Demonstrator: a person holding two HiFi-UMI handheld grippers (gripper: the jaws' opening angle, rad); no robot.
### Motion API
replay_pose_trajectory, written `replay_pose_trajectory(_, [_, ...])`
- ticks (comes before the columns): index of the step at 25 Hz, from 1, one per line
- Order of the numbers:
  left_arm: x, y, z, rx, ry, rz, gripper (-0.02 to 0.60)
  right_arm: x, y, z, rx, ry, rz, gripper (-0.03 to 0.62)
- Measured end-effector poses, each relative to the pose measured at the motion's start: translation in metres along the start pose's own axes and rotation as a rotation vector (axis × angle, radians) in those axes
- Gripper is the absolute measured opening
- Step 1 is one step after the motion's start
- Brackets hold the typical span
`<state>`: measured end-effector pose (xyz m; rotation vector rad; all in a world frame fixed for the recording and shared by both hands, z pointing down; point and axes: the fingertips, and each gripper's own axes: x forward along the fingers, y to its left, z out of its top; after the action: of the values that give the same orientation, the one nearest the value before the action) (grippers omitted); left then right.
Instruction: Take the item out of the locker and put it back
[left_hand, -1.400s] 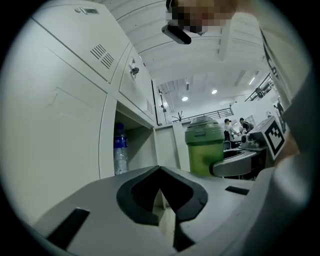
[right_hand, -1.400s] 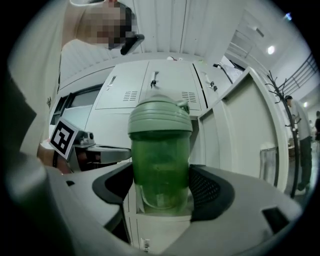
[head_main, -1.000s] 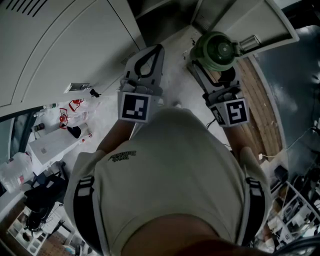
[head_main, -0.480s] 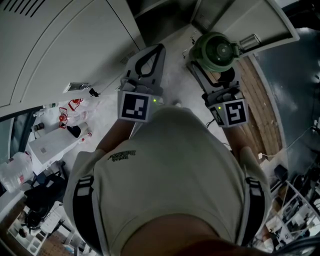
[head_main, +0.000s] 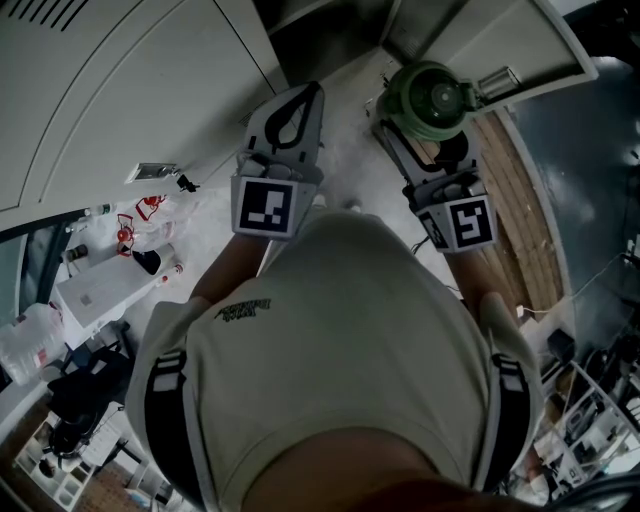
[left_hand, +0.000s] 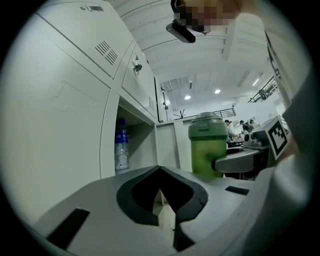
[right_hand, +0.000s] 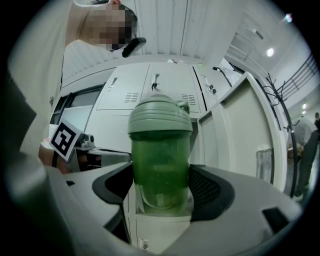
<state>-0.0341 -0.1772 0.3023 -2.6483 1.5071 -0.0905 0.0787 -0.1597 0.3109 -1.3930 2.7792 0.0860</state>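
Green shaker bottle (right_hand: 160, 150): out of the locker, held upright in the air just in front of the open compartment, nothing under it
Right tool (right_hand: 161, 187): jaws clamped on the lower half of the bottle, one pad on each side; the lid end stuck up well above the grip
Left tool (left_hand: 160, 170): jaws together with nothing between them, basically idle just beside the right one
Locker: door (head_main: 500, 40) swung wide on the right; the open compartment (left_hand: 137, 145) already had a water bottle (left_hand: 120, 145) standing in it
Stage, best guess: the take-out half looked done, the put-back half not yet
What could go wrong: the bottle could slide or tip in the jaws on the way back in, or clip the compartment edge or the door; it could also bump the water bottle if it went in too far to that side
Why: smooth round plastic gripped low, so the weight sat above the pads; whether there was liquid inside couldn't be told
Arm pose: both forearms reached forward and up from the chest toward the lockers, roughly side by side, marker cubes facing the head camera; the right tool pointed at the open locker, the left one at the shut doors beside it
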Motion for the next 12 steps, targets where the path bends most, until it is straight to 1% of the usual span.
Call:
replay_pose_trajectory(4, [0.001, -0.007, -0.005, 0.026, 0.019, -0.011, 0.015, 0.0, 0.0, -0.003, 0.006, 0.007, -0.002, 0.356])
replay_pose_trajectory(12, [-0.001, -0.013, -0.005, 0.016, 0.015, -0.026, 0.015, -0.002, -0.001, -0.008, 0.022, 0.014, -0.003, 0.356])
